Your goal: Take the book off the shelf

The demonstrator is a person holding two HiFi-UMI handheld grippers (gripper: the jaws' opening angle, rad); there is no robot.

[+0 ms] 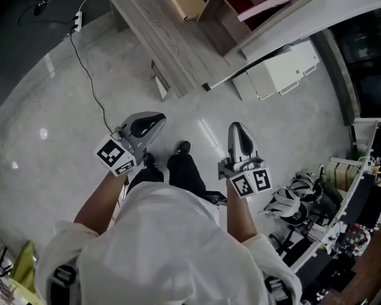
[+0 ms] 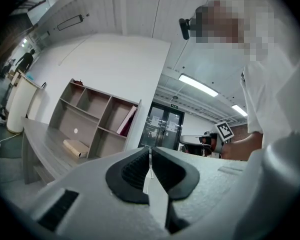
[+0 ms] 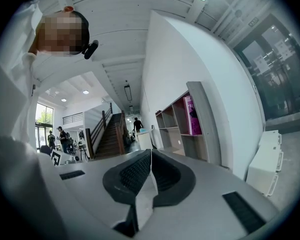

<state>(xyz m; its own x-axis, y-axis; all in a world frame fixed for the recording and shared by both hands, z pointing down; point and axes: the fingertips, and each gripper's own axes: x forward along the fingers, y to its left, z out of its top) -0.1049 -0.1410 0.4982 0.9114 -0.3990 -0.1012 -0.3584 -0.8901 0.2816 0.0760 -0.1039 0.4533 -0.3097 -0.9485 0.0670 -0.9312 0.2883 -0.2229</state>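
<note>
Book [image 1: 263,6] leans in shelf [image 1: 276,25] while left gripper [image 1: 159,119] and right gripper [image 1: 235,128] stay-free, closed and empty.

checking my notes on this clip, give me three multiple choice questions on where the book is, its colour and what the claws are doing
1. The book is:
A) on the floor
B) leaning in a shelf compartment
C) in a claw

2. The book is:
A) green
B) black
C) pink

3. The left claw and right claw are:
A) both shut, empty
B) both open
C) shut on the book

Answers:
1 B, it leans inside a compartment of the shelf.
2 C, its cover shows pink.
3 A, each claw's pads meet with nothing between them.
</note>
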